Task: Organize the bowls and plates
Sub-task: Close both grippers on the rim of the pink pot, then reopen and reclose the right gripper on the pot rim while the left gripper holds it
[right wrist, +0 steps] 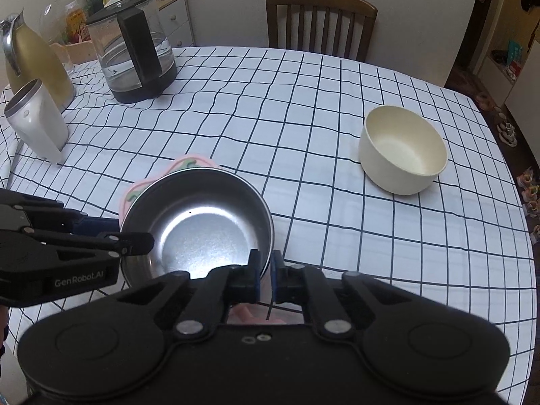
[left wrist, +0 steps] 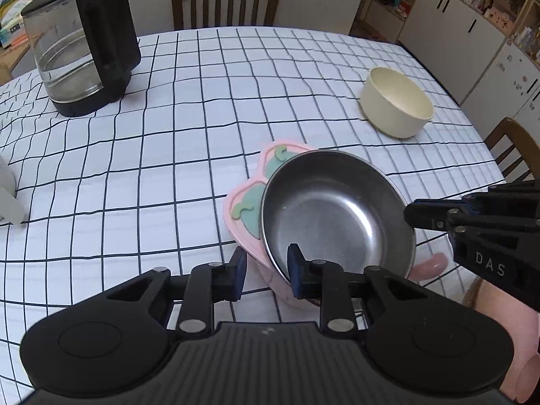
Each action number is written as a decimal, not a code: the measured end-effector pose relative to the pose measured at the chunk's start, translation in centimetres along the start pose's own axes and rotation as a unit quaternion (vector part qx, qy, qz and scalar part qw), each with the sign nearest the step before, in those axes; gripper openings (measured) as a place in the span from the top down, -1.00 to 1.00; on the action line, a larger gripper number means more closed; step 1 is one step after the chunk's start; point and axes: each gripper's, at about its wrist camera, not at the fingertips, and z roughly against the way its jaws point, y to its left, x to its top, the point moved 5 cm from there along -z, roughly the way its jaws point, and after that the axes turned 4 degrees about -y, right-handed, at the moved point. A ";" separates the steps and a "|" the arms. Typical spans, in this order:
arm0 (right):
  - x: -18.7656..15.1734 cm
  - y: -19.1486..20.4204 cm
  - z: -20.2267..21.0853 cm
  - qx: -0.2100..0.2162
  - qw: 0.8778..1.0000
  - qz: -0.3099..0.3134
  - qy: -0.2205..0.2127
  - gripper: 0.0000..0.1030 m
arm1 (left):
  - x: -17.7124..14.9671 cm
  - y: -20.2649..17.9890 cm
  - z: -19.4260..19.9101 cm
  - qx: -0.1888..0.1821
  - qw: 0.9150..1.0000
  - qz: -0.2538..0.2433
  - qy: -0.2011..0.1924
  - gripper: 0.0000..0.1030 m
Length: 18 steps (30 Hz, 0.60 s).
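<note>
The right gripper [right wrist: 265, 276] jaws clench the steel bowl [right wrist: 199, 222] rim, over the pink plate [left wrist: 249, 209] on the worktop [left wrist: 168, 168]. The left gripper [left wrist: 266, 270] jaws straddle the rim, released. A cream bowl [right wrist: 401, 150] sits well apart.

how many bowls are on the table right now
2: a steel bowl sitting on the pink plate near both grippers, and a cream bowl standing alone farther right. Nothing suggests hidden ones.
</note>
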 end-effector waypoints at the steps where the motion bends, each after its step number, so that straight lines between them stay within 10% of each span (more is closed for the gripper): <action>1: 0.0 0.2 0.3 0.003 1.000 0.001 -0.005 0.97 | 0.0 -0.3 0.4 -0.004 1.000 -0.004 -0.005 0.55; 18: 0.6 -2.0 2.2 0.015 0.999 -0.026 -0.018 0.52 | -0.1 0.3 0.1 0.002 1.000 0.002 0.007 0.60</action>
